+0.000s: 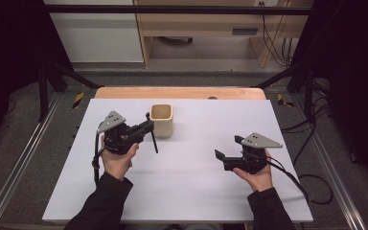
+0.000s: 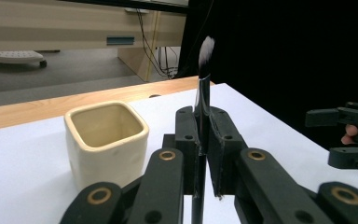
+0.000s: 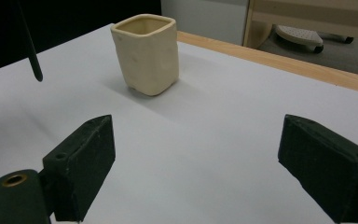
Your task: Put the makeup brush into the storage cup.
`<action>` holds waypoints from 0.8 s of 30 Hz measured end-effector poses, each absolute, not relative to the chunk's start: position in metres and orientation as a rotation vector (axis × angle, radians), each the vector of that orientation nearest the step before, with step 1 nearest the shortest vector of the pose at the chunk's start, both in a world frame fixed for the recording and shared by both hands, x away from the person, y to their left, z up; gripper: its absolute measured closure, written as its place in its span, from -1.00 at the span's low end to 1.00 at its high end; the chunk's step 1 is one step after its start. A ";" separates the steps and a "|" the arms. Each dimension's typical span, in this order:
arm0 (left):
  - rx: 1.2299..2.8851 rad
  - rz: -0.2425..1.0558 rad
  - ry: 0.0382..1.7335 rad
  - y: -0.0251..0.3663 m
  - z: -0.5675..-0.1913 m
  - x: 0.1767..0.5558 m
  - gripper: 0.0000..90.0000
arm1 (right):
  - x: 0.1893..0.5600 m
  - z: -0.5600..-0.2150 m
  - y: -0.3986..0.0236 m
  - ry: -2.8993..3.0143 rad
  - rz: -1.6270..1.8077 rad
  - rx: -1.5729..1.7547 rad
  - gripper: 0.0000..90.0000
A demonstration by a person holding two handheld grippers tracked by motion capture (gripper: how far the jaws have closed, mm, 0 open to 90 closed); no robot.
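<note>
Two grippers are over the bench. The left gripper [image 2: 200, 154] is clamped on a slim black-handled brush with a dark, white-tipped bristle head [image 2: 202, 98]; in the left gripper view its handle runs upright between the two pads, the bristles above them and the rest of the handle passing down below. In the high view the left gripper [image 1: 149, 126] is held in the person's left hand [image 1: 116, 160], and the brush [image 1: 153, 140] hangs from it with its lower end slanting down toward the white bench top [image 1: 187, 191], clear of the surface as far as can be told. Just beside the brush stands a cream-coloured square ceramic cup [image 1: 162, 120] with rounded corners, upright, its mouth open and nothing visible inside; it sits toward the far side of the bench, near the bare wooden edge [image 1: 179, 92]. The right gripper [image 1: 229, 152], in the right hand [image 1: 257, 176], is well apart from both, at the right part of the bench. Its jaws stand wide apart with nothing between them, bare white surface showing between the pads [image 3: 81, 161] in the right gripper view, the cup [image 3: 146, 53] farther off.
</note>
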State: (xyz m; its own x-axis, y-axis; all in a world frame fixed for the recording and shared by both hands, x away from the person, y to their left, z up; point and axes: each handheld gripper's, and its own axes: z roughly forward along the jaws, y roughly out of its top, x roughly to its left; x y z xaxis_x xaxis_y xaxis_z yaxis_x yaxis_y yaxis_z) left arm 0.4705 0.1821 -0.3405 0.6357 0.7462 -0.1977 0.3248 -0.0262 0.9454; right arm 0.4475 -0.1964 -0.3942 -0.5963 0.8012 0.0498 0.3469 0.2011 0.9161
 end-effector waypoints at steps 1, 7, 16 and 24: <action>1.627 0.427 0.901 0.184 -0.340 0.471 0.85 | 0.446 -0.394 -0.198 2.036 1.370 1.073 -0.77; 1.620 0.439 0.902 0.185 -0.335 0.470 0.85 | 0.441 -0.397 -0.209 2.014 1.362 1.086 -0.81; 1.625 0.458 0.898 0.185 -0.329 0.476 0.85 | 0.435 -0.403 -0.223 2.017 1.329 1.115 -0.84; 1.620 0.472 0.900 0.185 -0.321 0.482 0.85 | 0.432 -0.405 -0.234 1.996 1.319 1.147 -0.89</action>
